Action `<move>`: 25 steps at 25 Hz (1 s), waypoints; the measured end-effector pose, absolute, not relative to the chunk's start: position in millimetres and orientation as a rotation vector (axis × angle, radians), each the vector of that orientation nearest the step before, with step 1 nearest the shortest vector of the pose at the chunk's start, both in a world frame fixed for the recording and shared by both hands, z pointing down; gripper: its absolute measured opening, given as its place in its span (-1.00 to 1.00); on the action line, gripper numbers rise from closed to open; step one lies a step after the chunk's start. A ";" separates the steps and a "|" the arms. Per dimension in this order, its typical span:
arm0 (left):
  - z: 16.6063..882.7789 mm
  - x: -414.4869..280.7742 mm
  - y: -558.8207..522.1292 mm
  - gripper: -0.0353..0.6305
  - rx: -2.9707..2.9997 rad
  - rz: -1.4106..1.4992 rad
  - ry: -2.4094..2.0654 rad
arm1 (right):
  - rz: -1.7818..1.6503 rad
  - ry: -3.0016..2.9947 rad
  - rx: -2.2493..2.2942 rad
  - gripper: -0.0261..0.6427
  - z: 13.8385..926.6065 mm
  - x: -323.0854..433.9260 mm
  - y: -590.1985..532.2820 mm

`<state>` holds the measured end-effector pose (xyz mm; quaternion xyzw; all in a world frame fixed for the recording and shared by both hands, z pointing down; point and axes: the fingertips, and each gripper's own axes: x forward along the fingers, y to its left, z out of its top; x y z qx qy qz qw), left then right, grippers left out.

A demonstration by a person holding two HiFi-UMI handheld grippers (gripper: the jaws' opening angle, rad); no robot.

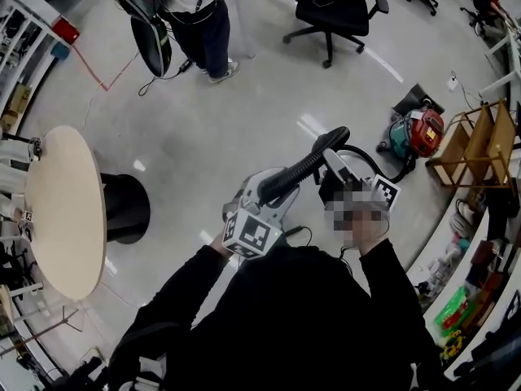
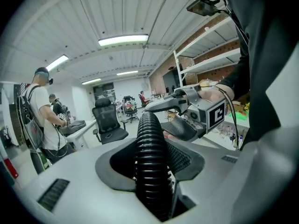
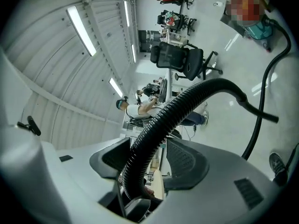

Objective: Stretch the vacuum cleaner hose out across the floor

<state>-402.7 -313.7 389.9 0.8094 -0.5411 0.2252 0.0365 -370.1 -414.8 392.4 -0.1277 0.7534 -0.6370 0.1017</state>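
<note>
The black ribbed hose (image 1: 305, 168) is held up in the air between my two grippers. My left gripper (image 1: 264, 192) is shut on the hose (image 2: 149, 143), its pads pressing both sides. The hose rises from there to my right gripper (image 1: 330, 173), seen in the left gripper view (image 2: 170, 118) just beyond the hose. In the right gripper view the hose (image 3: 187, 104) passes between the jaws of the right gripper (image 3: 154, 164), lying against one pad with a gap to the other. It arcs on to a rigid black bend (image 3: 243, 97). The red and teal vacuum cleaner (image 1: 417, 133) stands on the floor ahead to the right.
A round wooden table (image 1: 65, 210) on a black base stands at my left. A person (image 1: 195, 15) stands ahead, and a black office chair (image 1: 334, 6) is beyond. A wooden rack (image 1: 472, 141) and cluttered shelves line the right wall.
</note>
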 end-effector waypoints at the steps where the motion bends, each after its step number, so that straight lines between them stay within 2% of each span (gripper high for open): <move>1: 387.7 -397.2 -307.6 -0.33 2.477 0.687 -1.675 | -1.884 2.206 -0.360 -0.17 390.6 -366.1 -409.2; 6: 382.8 -345.1 -268.7 -0.32 2.453 0.722 -1.695 | -1.879 2.096 -0.194 -0.17 376.1 -329.4 -373.6; 11: 396.4 -287.3 -233.8 -0.30 2.426 0.836 -1.660 | -1.737 2.178 -0.139 -0.23 359.8 -284.0 -341.1; 14: 408.3 -268.5 -205.5 -0.15 2.379 0.922 -1.640 | -1.660 2.331 -0.102 -0.27 362.6 -271.5 -311.8; 16: 406.6 -266.2 -183.8 -0.13 2.344 0.908 -1.635 | -1.639 2.399 -0.070 -0.27 366.1 -267.7 -290.1; 25: 294.0 -277.3 -158.3 -0.13 2.519 0.232 -1.432 | -1.529 2.735 -0.016 -0.29 392.8 -263.3 -204.0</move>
